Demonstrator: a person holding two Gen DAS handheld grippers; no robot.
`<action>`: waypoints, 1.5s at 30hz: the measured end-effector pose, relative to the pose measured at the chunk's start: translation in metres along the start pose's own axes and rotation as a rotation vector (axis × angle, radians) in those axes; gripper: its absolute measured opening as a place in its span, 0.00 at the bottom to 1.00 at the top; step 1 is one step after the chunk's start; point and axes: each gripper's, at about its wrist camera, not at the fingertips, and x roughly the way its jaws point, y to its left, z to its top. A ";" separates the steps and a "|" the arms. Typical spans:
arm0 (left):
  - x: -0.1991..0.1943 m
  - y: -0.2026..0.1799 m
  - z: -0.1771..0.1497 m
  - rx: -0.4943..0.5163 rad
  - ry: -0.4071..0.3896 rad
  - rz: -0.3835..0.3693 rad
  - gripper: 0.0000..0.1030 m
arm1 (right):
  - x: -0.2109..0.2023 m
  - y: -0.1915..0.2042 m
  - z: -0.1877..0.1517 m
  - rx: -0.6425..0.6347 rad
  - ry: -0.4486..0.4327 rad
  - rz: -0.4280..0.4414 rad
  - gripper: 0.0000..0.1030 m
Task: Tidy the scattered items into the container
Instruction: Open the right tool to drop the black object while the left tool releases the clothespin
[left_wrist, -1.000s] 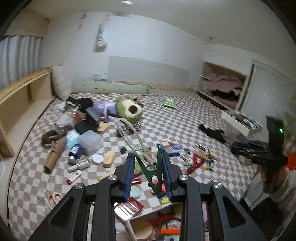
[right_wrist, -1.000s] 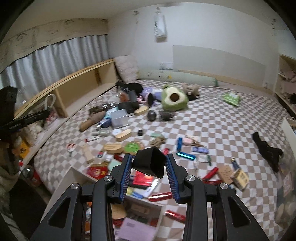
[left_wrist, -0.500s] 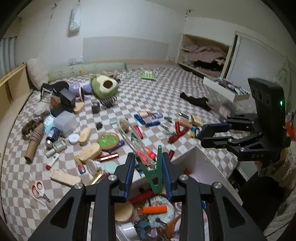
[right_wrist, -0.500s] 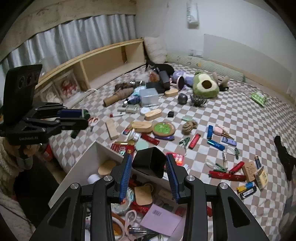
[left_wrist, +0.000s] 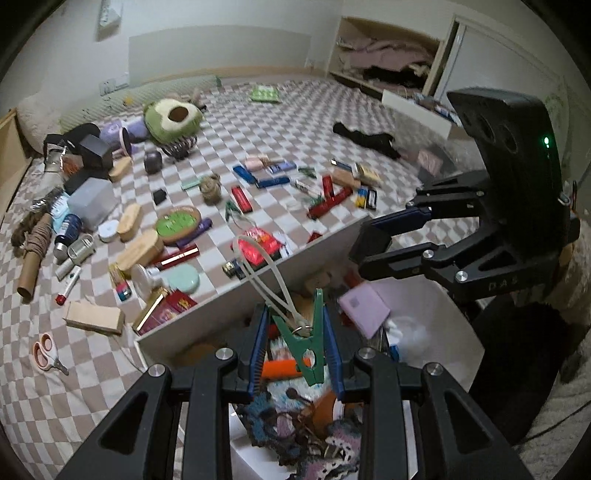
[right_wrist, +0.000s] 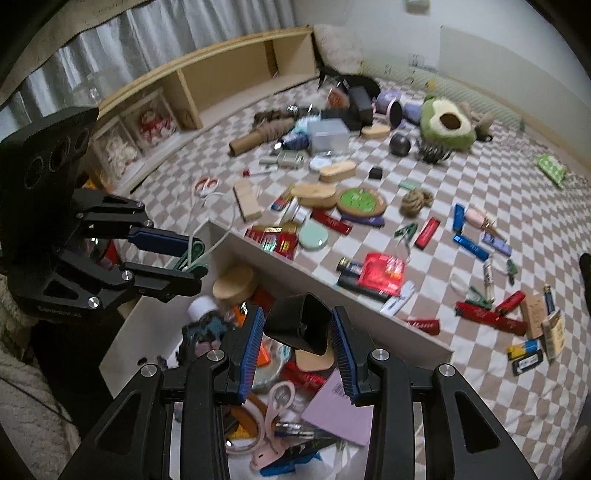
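Observation:
My left gripper (left_wrist: 295, 325) is shut on a green clothes peg (left_wrist: 303, 345) that carries a white loop (left_wrist: 258, 266); it hangs over the open white container (left_wrist: 207, 314) at the bed's near edge. In the right wrist view my right gripper (right_wrist: 297, 328) is shut on a small black box (right_wrist: 301, 325), also above the container (right_wrist: 332, 280). The left gripper (right_wrist: 184, 264) with its peg shows at that view's left, and the right gripper (left_wrist: 376, 243) shows at the right of the left wrist view. The container holds several items, among them a purple card (right_wrist: 338, 413) and a wooden lid (right_wrist: 232, 286).
Many small items lie scattered over the checkered bed cover (left_wrist: 288, 122): an avocado plush (left_wrist: 171, 118), a red packet (left_wrist: 258, 245), pink scissors (left_wrist: 44, 350), a cardboard tube (left_wrist: 33, 258), lighters and boxes. A wooden shelf (right_wrist: 221, 77) runs along one side of the bed.
Both grippers have come down and tilted toward the white container, which now fills the lower part of both views. Each keeps the same grip on its item.

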 end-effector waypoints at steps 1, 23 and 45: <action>0.002 0.000 -0.001 0.001 0.012 -0.003 0.28 | 0.004 0.001 -0.002 -0.003 0.016 0.007 0.37; 0.045 -0.015 -0.035 0.018 0.237 -0.086 0.28 | 0.054 0.020 -0.046 -0.109 0.303 0.136 0.37; 0.058 -0.065 -0.055 0.139 0.310 -0.242 0.28 | 0.024 0.043 -0.101 -0.387 0.442 0.268 0.37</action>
